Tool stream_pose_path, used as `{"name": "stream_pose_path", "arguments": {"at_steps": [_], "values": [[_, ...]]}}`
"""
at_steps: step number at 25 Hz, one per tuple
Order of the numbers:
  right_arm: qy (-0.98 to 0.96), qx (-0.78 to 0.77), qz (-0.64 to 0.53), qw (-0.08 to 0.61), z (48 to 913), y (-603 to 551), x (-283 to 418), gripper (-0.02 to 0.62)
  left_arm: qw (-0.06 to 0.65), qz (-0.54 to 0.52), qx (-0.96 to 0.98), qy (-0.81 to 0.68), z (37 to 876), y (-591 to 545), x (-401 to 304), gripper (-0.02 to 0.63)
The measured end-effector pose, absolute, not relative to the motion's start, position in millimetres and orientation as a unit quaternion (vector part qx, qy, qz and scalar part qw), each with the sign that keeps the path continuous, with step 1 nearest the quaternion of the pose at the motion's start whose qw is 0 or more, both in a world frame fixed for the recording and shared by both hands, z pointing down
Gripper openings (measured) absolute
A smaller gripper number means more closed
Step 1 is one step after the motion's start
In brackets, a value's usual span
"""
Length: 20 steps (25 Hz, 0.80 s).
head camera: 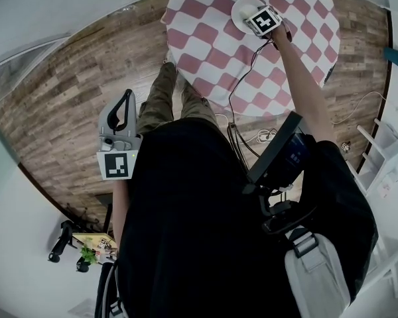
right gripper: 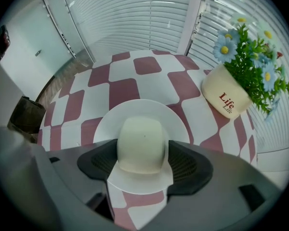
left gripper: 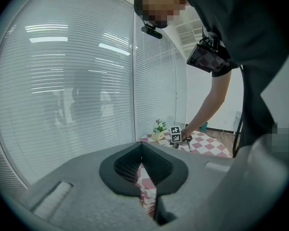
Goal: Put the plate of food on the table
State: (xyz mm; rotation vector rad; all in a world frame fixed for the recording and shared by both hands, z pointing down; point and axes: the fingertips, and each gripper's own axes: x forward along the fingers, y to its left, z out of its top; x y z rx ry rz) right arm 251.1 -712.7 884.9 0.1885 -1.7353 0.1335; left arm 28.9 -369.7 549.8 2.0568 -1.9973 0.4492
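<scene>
— What does your right gripper (right gripper: pixel 140 171) hold?
— Its jaws pinch the plate (right gripper: pixel 183 124) by the near rim, so the food (right gripper: pixel 140 143) sits level. The plate seems down on the table (right gripper: pixel 125 88), near the flowerpot (right gripper: pixel 226 97) at its far edge. Your left gripper (left gripper: pixel 144 177) is closed and empty.

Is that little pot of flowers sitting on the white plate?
No, the flower pot stands on the checked tablecloth, right of the plate, with cloth showing between them.
</scene>
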Motion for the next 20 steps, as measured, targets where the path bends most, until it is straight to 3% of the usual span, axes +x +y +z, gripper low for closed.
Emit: {"name": "stream_pose_path", "arguments": {"at_steps": [12,20], "values": [[-0.801,0.124,0.089,0.579,867.8,-717.0,265.7,0.333,0.103,0.149,0.715,-0.676,555.9,-371.9,52.7,-0.006],[-0.844,0.152,0.092,0.507,788.7,-696.4,257.0,0.319,0.073,0.121,0.743,-0.654,523.9,-375.5,70.8,-0.006]]}}
